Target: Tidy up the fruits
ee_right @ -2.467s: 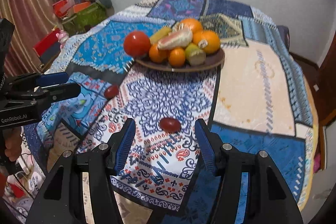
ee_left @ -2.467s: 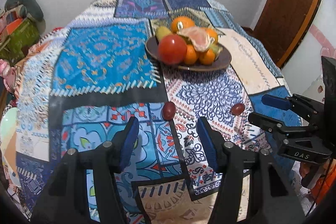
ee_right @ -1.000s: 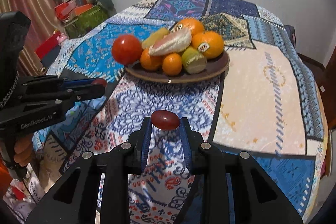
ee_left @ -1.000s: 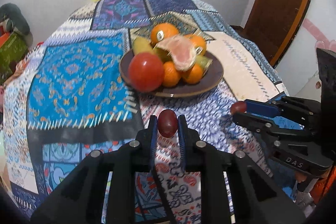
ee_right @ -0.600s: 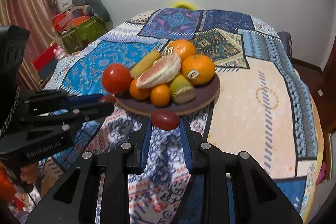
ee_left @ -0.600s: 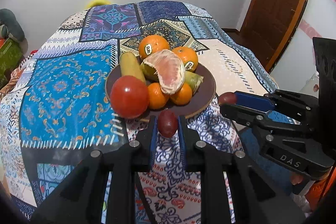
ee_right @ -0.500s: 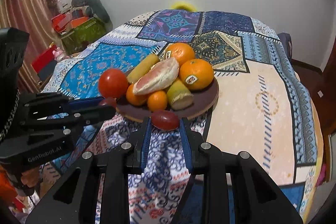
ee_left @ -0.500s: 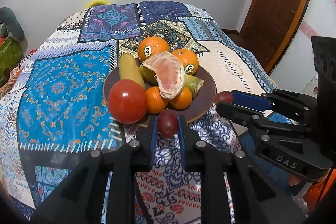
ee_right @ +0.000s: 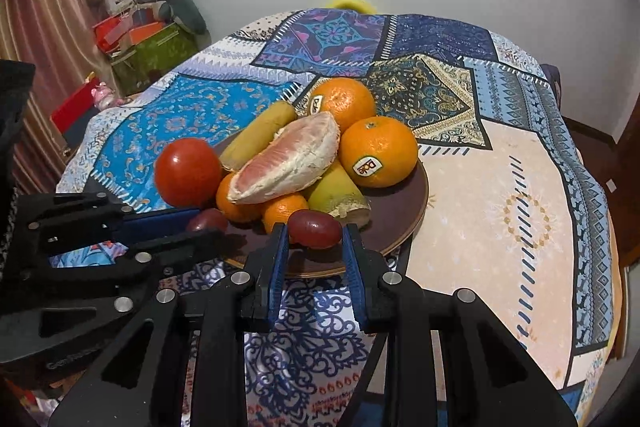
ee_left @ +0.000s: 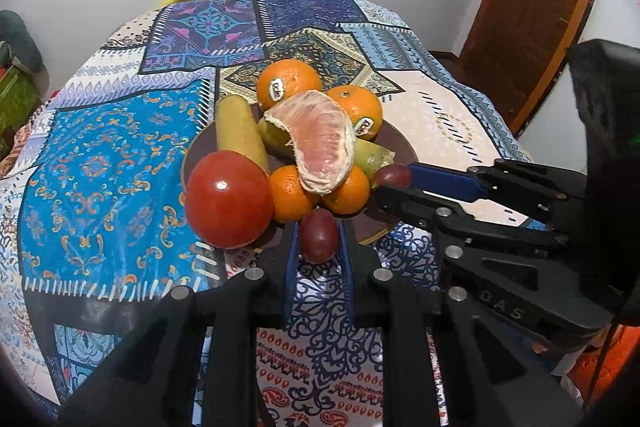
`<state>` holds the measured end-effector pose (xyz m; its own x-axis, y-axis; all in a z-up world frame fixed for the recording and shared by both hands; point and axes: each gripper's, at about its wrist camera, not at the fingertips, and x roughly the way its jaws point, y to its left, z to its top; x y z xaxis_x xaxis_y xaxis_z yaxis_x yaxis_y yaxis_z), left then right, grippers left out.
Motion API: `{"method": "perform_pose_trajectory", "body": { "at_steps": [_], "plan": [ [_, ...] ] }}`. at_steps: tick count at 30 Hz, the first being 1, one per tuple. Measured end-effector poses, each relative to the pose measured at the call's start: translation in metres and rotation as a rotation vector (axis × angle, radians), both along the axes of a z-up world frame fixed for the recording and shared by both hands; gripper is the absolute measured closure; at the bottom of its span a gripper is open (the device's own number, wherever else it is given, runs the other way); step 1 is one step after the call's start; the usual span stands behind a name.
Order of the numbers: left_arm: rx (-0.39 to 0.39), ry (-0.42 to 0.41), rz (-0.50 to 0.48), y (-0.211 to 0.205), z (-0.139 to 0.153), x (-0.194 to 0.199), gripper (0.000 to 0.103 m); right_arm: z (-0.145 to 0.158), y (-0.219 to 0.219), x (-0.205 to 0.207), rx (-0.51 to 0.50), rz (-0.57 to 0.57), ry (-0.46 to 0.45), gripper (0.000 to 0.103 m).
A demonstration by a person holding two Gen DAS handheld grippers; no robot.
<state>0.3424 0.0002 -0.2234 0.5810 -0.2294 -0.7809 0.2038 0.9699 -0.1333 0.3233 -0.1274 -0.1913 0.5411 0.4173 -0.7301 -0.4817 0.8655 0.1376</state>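
A patchwork tablecloth (ee_left: 108, 163) in blues and creams covers the table, with a white wall and a brown door behind. Near its middle stands a dark brown plate (ee_right: 404, 223) piled with fruit: a tomato (ee_left: 228, 199) at its 8 o'clock edge, oranges, a peeled grapefruit wedge (ee_left: 322, 143) on top and a yellow-green fruit at 11 o'clock.

The step in hand looks like carrying the last two loose pieces to the plate. The left gripper (ee_left: 319, 239) is clamped on a dark red grape (ee_left: 319, 235), poised at the plate's 6 o'clock rim just beside the tomato. The right gripper (ee_right: 315, 227) pinches a second grape (ee_right: 315, 223), lying crosswise, over the bare part of the plate at about 5 o'clock.

Both grippers slope downward toward the plate, side by side, with their tips close together. Next, each grape needs lowering into a free gap before the jaws part; round grapes could roll off the shallow rim, so the release should be low and gentle.
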Motion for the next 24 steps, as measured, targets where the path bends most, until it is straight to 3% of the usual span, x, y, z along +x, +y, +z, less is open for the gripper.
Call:
{"method": "perform_pose_trajectory", "body": {
  "at_steps": [9,15,24],
  "plan": [
    [0.009,0.001,-0.009,-0.003,-0.001,-0.003,0.084,-0.004,-0.003,0.004,-0.005,-0.014,0.016,0.075],
    [0.003,-0.038,0.023,0.007,0.016,-0.015,0.084,0.006,-0.01,0.001,0.005,-0.034,0.003,0.071],
    [-0.009,-0.279,0.097,0.015,0.107,-0.074,0.084,0.075,-0.029,-0.035,0.057,-0.056,-0.117,0.071]
  ]
}}
